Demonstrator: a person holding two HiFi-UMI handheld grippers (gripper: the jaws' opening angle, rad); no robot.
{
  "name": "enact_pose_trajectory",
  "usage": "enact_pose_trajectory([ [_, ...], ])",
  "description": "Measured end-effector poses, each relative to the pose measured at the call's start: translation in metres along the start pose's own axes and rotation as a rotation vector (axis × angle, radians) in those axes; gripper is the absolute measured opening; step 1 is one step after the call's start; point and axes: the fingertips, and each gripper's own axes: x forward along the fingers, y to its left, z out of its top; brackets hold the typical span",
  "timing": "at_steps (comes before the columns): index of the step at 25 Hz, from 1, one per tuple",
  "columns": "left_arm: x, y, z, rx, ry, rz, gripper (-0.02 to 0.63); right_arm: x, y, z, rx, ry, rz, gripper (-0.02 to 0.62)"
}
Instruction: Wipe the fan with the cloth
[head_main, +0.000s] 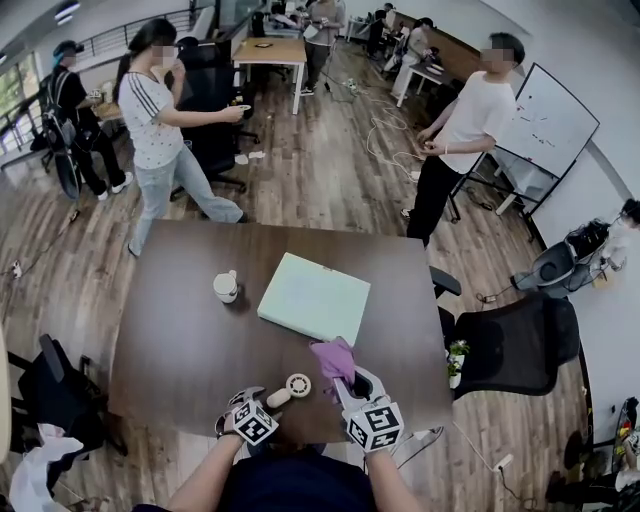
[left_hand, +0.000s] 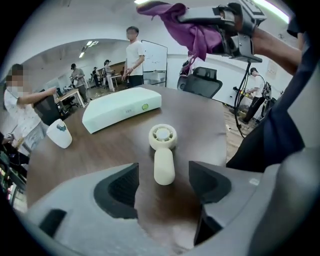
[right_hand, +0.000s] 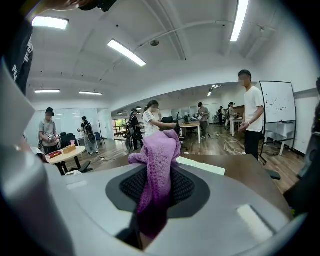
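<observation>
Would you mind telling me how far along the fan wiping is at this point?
Done: the purple cloth is clamped in the right tongs. In hand: the left tongs stand open at the handle of the fan, not gripping it. Left: hold the fan, lying on the table, and wipe it; cloth and fan are apart.

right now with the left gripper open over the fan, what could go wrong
The left gripper, jaws open, frames only the end of the fan handle; closing there may pinch it off-centre and swivel it.
The fan lies close to the near edge of the table, so a nudge might slide it off.
The right gripper pinches the cloth by a bunched fold; loose ends could slip or catch on the fan.
</observation>
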Motion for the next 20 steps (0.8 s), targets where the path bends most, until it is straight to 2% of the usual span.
enact_pose_trajectory([
  [5, 0.019, -0.003, -0.016, 0.019, 0.043, -0.030, 0.321, 0.001, 0.003, -0.004, -0.001, 0.012, 0.009, 0.100],
  [12, 0.033, 0.003, -0.023, 0.001, 0.056, -0.056, 0.327, 0.001, 0.000, -0.015, 0.007, 0.039, 0.008, 0.100],
  [16, 0.037, 0.002, -0.023, -0.028, 0.044, -0.082, 0.327, 0.001, 0.000, -0.025, 0.012, 0.064, 0.009, 0.101],
  [20, 0.039, 0.005, -0.020, -0.025, 0.026, -0.072, 0.325, 0.001, -0.001, -0.035, 0.021, 0.088, -0.001, 0.101],
])
